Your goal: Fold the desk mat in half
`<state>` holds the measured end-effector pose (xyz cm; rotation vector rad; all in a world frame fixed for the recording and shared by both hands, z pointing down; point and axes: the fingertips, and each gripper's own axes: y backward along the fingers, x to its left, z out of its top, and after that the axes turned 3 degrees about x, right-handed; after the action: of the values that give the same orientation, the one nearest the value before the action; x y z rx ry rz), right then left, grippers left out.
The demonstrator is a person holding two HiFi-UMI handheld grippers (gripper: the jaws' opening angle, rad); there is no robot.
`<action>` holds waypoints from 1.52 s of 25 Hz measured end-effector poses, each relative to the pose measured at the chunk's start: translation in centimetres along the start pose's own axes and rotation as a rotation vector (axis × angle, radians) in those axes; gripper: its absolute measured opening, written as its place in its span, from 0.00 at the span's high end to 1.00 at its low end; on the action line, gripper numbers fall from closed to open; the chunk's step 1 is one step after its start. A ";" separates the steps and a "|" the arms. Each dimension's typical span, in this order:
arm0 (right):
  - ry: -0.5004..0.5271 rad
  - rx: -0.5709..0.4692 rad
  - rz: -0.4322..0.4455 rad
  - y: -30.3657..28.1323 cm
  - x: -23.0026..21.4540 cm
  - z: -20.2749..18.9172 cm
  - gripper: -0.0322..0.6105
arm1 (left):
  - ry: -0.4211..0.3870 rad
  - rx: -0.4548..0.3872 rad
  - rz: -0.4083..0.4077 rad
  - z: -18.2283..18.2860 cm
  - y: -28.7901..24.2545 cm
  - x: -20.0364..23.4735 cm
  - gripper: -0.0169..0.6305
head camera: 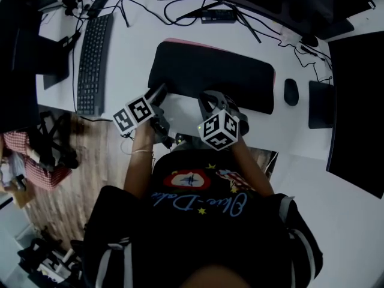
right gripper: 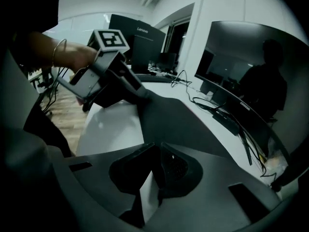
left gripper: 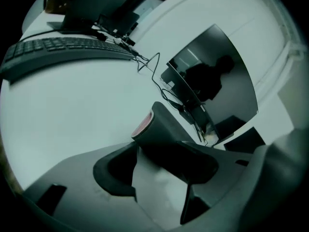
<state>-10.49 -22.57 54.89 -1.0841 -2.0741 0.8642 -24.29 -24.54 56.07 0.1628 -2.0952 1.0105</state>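
A black desk mat (head camera: 213, 74) with a pink underside lies flat across the white desk (head camera: 180, 110). My left gripper (head camera: 161, 92) is at its near left corner. In the left gripper view that corner (left gripper: 161, 129) curls up and shows its pink edge; it rests against one jaw, while the jaws of the left gripper (left gripper: 161, 157) stand apart with bare desk between them. My right gripper (head camera: 207, 101) is at the mat's near edge, further right. In the right gripper view the tips of the right gripper (right gripper: 157, 151) are pinched together on the mat's edge (right gripper: 169, 120), and the left gripper (right gripper: 137, 93) shows at the far corner.
A black keyboard (head camera: 95, 65) lies left of the mat, a mouse (head camera: 291, 92) and a dark pad (head camera: 321, 104) to its right. Cables (head camera: 216, 14) and a curved monitor (right gripper: 246, 81) run along the back. The desk's front edge (head camera: 180, 135) is just below the grippers.
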 end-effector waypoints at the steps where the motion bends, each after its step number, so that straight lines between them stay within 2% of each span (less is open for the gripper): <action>1: 0.023 0.024 0.023 -0.4 0.4 -0.2 0.92 | 0.033 -0.012 -0.015 0.3 -0.1 -0.1 0.60; 3: 0.032 0.056 0.050 -0.9 0.8 -0.5 0.94 | 0.053 -0.022 -0.018 0.5 -0.2 0.0 0.61; 6: -0.003 0.069 0.055 -1.4 0.9 -0.9 0.94 | 0.022 -0.026 -0.020 0.7 -0.3 -0.2 0.66; 10: -0.013 0.067 0.045 -1.5 0.8 -1.0 0.94 | -0.061 -0.051 -0.070 1.7 -0.1 -1.9 0.86; 12: -0.033 0.048 0.034 -1.3 0.7 -0.8 0.94 | -0.115 -0.053 -0.089 2.1 0.1 -3.0 0.89; 15: -0.116 -0.004 -0.021 0.1 -0.2 -0.2 0.94 | -0.190 -0.063 -0.116 2.9 0.7 -4.7 0.89; 20: -0.276 -0.139 -0.240 6.0 -4.6 0.3 0.94 | -0.291 -0.085 -0.202 4.0 1.3 -8.7 0.89; 24: -0.504 -0.244 -0.353 11.1 -9.2 -2.2 0.94 | -0.377 -0.101 -0.245 3.8 1.7 -12.1 0.90; 28: -0.590 -0.308 -0.464 16.0 -13.0 -4.9 0.94 | -0.433 -0.116 -0.264 3.1 1.7 -15.2 0.90; 31: -0.612 -0.358 -0.491 18.3 -14.7 -5.8 0.94 | -0.456 -0.138 -0.281 2.7 1.3 -18.0 0.90; 38: -0.609 -0.446 -0.460 21.3 -17.1 -7.1 0.94 | -0.539 -0.159 -0.273 0.0 -0.7 -23.9 0.90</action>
<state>12.26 -25.98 38.49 -0.5166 -2.9698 0.5440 -7.67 -29.96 39.72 0.6847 -2.5322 0.6782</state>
